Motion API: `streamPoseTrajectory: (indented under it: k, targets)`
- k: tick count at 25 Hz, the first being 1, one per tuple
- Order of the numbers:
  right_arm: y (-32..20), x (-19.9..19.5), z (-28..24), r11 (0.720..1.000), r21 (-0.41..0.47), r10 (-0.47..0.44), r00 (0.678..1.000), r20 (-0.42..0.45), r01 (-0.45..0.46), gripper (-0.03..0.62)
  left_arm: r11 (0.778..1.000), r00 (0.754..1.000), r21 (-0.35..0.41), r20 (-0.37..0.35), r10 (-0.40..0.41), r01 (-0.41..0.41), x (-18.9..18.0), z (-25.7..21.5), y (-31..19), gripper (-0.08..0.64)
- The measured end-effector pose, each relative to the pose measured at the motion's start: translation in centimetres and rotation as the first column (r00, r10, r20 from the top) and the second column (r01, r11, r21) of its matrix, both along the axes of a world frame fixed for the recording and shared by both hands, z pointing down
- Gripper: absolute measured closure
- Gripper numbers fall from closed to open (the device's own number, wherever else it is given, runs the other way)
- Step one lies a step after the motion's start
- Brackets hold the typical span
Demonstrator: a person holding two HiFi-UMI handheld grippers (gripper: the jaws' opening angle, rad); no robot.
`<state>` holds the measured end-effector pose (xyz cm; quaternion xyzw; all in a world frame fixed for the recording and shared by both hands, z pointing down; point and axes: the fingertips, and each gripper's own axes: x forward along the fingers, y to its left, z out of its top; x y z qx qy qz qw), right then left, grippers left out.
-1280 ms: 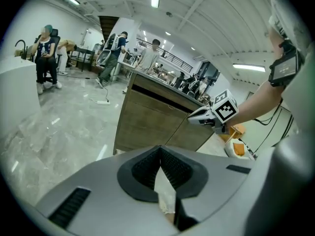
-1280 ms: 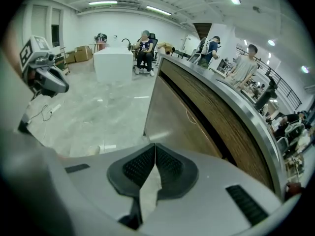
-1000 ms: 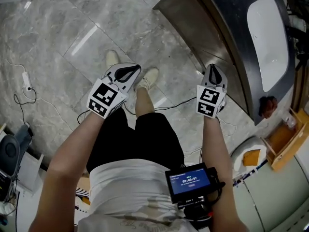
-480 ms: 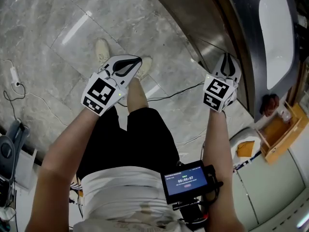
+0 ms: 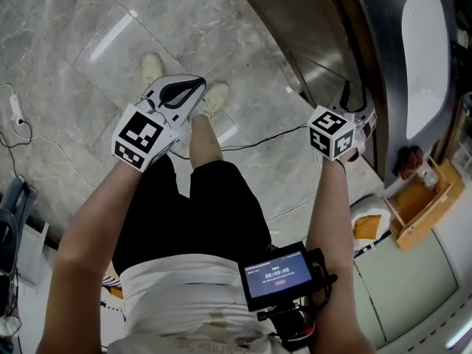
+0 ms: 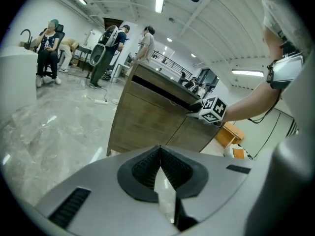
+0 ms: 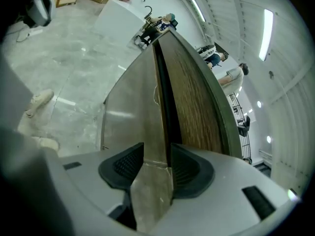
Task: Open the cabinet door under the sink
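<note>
The wooden cabinet door (image 5: 317, 35) stands under the dark countertop (image 5: 380, 43) with its white sink (image 5: 424, 57). My right gripper (image 5: 358, 108) is at the door's upper edge, just below the counter. In the right gripper view its jaws (image 7: 156, 154) are opening, and the door's top edge (image 7: 157, 102) and the dark slot above it line up with the gap; the pads do not press on it. My left gripper (image 5: 193, 88) hangs over the floor, well apart from the cabinet, with its jaws (image 6: 160, 156) shut on nothing. The left gripper view shows the cabinet (image 6: 147, 117) and the right gripper (image 6: 201, 107) at its top.
A black cable (image 5: 251, 144) runs across the grey tiled floor by the person's shoes (image 5: 214, 98). A power strip (image 5: 13, 109) lies at the left. A wooden box (image 5: 413, 205) stands right of the cabinet. Several people (image 6: 110, 43) stand far behind.
My right gripper has moved right, up to the cabinet's top edge, and rolled so its cube faces differently. My left gripper has drifted slightly down and left.
</note>
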<state>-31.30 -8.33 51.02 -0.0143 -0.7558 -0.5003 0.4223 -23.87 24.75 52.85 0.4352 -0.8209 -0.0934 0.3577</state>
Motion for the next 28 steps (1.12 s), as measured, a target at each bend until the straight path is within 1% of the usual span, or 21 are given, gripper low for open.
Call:
streamPoseTrajectory:
  k: [3, 5, 8, 12, 16, 19, 22, 25, 28]
  targets:
    - [-0.9, 0.2, 0.8, 0.996, 0.065, 0.054, 0.997, 0.048, -0.057, 0.419, 1.0, 1.0, 0.0, -0.006, -0.003, 0.003, 0.0, 0.3, 0.5, 0.551]
    - [-1.1, 0.3, 1.3, 0.991, 0.113, 0.067, 0.994, 0.084, -0.077, 0.419, 1.0, 1.0, -0.002, -0.018, -0.005, 0.005, 0.2, 0.7, 0.8, 0.549]
    - [-0.8, -0.4, 1.3, 0.983, 0.176, 0.036, 0.993, 0.109, -0.055, 0.419, 1.0, 0.999, 0.003, -0.035, -0.008, 0.008, 0.6, 0.9, 0.7, 0.55]
    - [-0.8, -1.3, 1.2, 0.973, 0.227, 0.004, 0.993, 0.117, -0.03, 0.42, 1.0, 0.999, 0.007, -0.046, 0.001, -0.001, 1.1, 1.2, 0.6, 0.551]
    - [-1.0, -1.6, 1.8, 0.97, 0.239, 0.008, 0.99, 0.142, -0.042, 0.414, 1.0, 0.998, 0.007, -0.061, -0.014, 0.015, 0.9, 1.6, 1.0, 0.549]
    - [-1.1, -1.9, 2.5, 0.965, 0.254, 0.027, 0.989, 0.144, -0.063, 0.376, 0.999, 0.996, 0.007, -0.076, -0.036, 0.037, 0.9, 1.7, 0.7, 0.549]
    - [-1.2, -2.0, 2.5, 0.962, 0.26, 0.046, 0.99, 0.132, -0.079, 0.364, 1.0, 0.997, 0.021, -0.078, -0.018, 0.02, 1.4, 1.6, -0.4, 0.549]
    - [-1.0, -1.8, 2.3, 0.97, 0.235, 0.041, 0.994, 0.105, -0.065, 0.365, 1.0, 0.997, 0.03, -0.074, 0.012, -0.01, 1.9, 1.3, -1.6, 0.551]
    - [-1.2, -1.4, 2.0, 0.982, 0.19, 0.008, 0.996, 0.093, -0.026, 0.365, 0.999, 0.998, 0.027, -0.063, 0.021, -0.019, 1.9, 0.5, -2.6, 0.549]
